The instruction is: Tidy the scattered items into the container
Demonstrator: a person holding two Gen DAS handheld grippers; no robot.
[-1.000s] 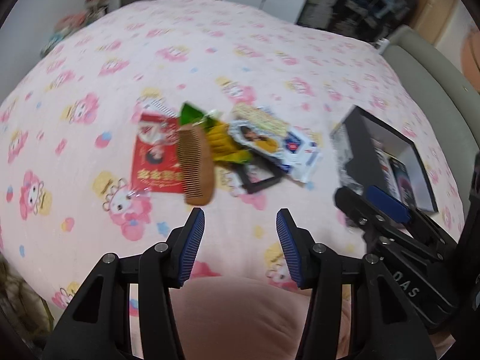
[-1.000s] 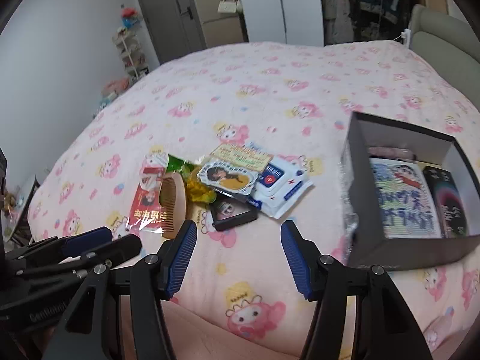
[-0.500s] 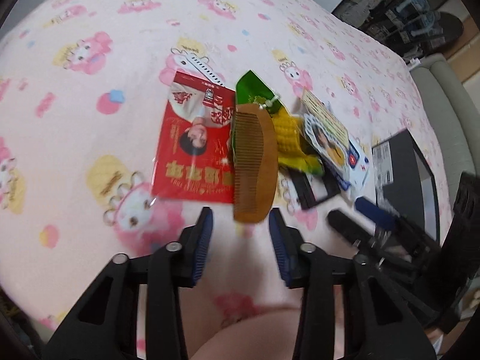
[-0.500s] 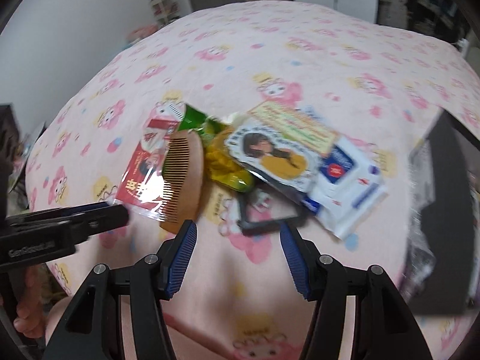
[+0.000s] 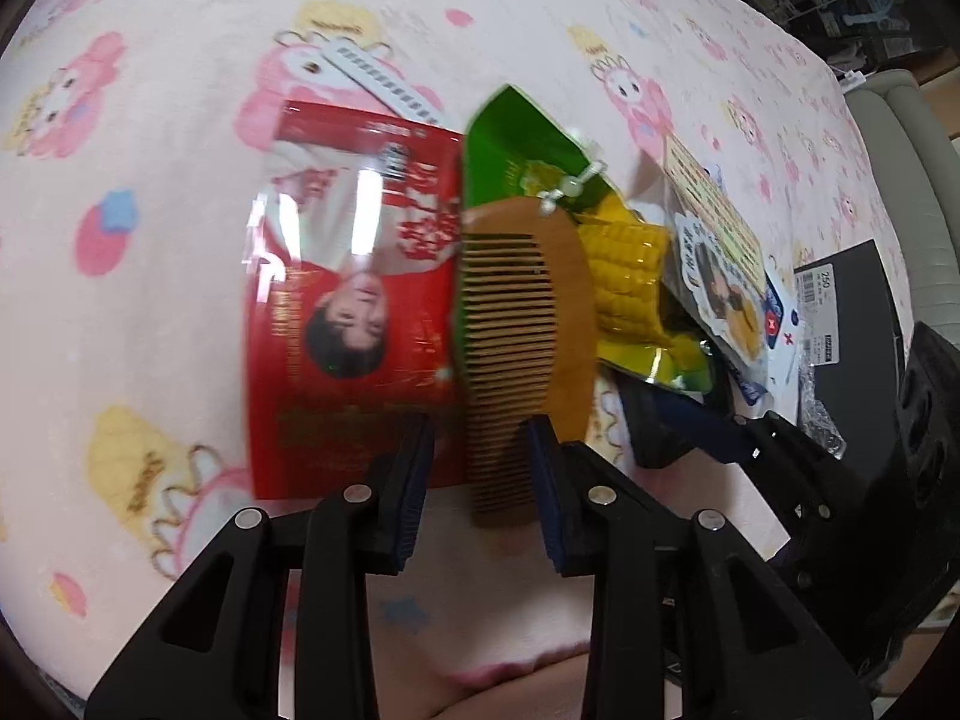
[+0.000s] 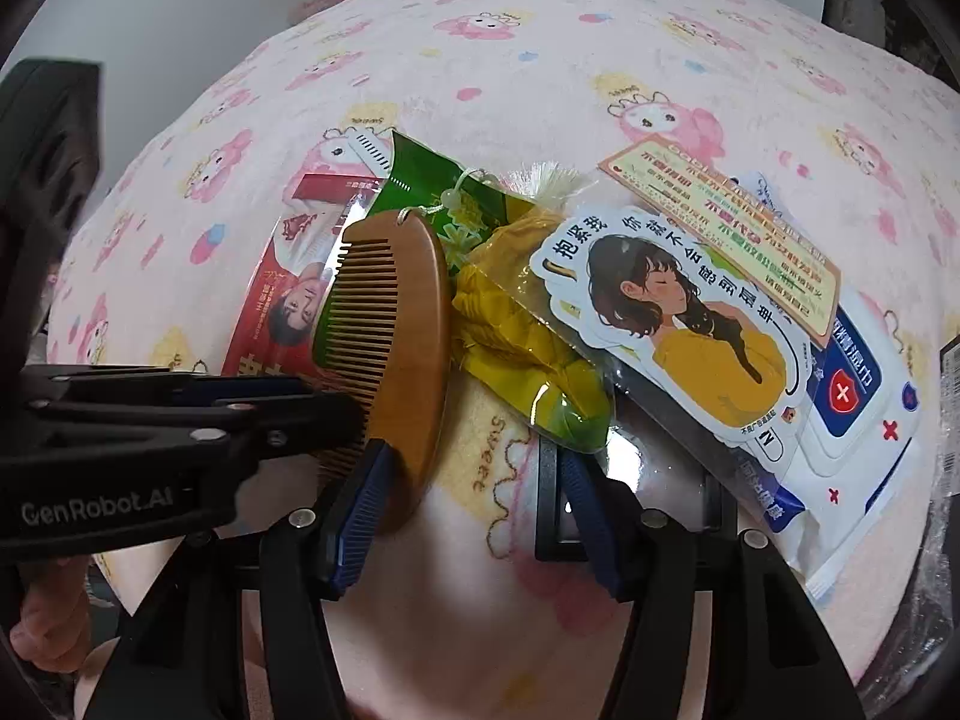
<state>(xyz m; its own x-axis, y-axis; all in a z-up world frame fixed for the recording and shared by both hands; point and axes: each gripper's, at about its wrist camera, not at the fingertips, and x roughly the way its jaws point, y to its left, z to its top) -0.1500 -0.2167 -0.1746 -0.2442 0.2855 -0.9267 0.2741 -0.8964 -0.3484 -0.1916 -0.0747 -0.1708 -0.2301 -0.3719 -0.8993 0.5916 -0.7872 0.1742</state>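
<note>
Both grippers spread: left gripper [image 5: 480, 474] straddled the brown wooden comb [image 5: 522, 354] to pinch it; right gripper [image 6: 474, 504] hung by the black flat case [image 6: 660, 480].

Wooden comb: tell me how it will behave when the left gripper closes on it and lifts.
The wooden comb looks rigid, so it should lift flat without drooping. Its glossy face may slip between the left gripper pads. It lies partly across the red packet and green corn packet, so those may shift, and the tassel cord may drag.
</note>
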